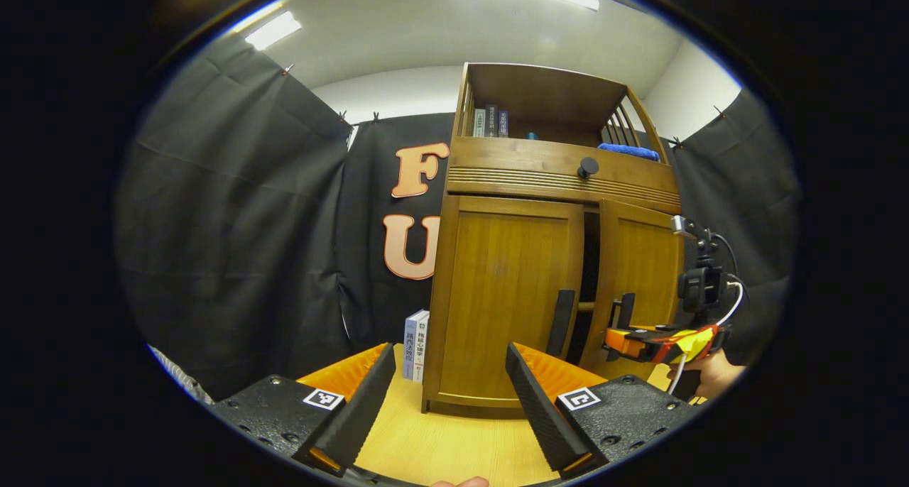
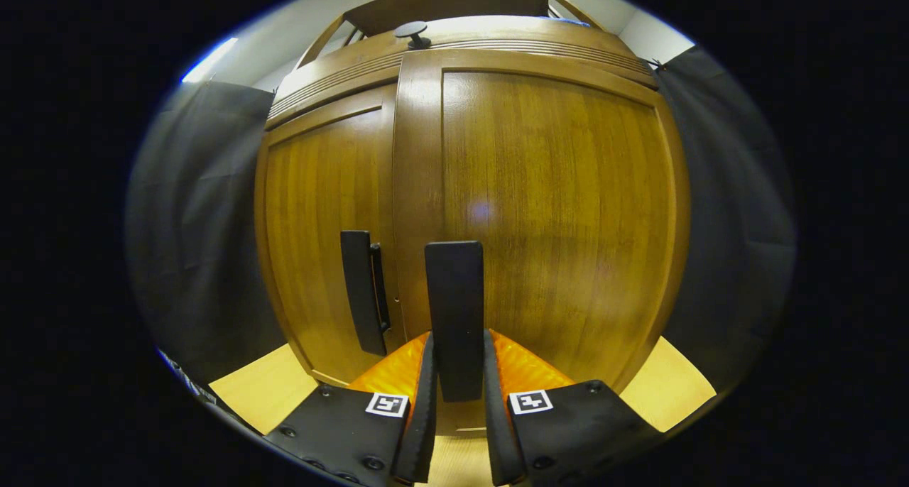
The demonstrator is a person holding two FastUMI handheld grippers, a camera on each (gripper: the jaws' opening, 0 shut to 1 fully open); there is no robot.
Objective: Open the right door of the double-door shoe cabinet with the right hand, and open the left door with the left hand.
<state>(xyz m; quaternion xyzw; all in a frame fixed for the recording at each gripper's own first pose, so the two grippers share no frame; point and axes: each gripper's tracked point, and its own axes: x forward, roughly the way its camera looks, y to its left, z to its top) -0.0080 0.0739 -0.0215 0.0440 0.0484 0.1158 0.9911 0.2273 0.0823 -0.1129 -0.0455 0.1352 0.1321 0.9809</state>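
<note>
The wooden shoe cabinet (image 1: 554,182) stands on a light wooden tabletop. Its left door (image 1: 508,288) is closed, with a black vertical handle (image 1: 561,322) near the centre edge. The right door (image 1: 643,267) stands slightly ajar, leaving a dark gap between the doors. In the left gripper view, my right gripper (image 1: 625,334) is at that door's handle. In the right gripper view, my right gripper (image 2: 458,345) is shut on the right door's black handle (image 2: 454,295), and the left handle (image 2: 363,292) is beside it. My left gripper (image 1: 449,352) hangs open, short of the left door.
Two books (image 1: 415,345) stand against the cabinet's left side. A black knob (image 1: 588,166) sits on the drawer front above the doors. The top shelf holds books (image 1: 490,121) and a blue cloth (image 1: 628,150). A hand (image 1: 714,373) holds the right gripper.
</note>
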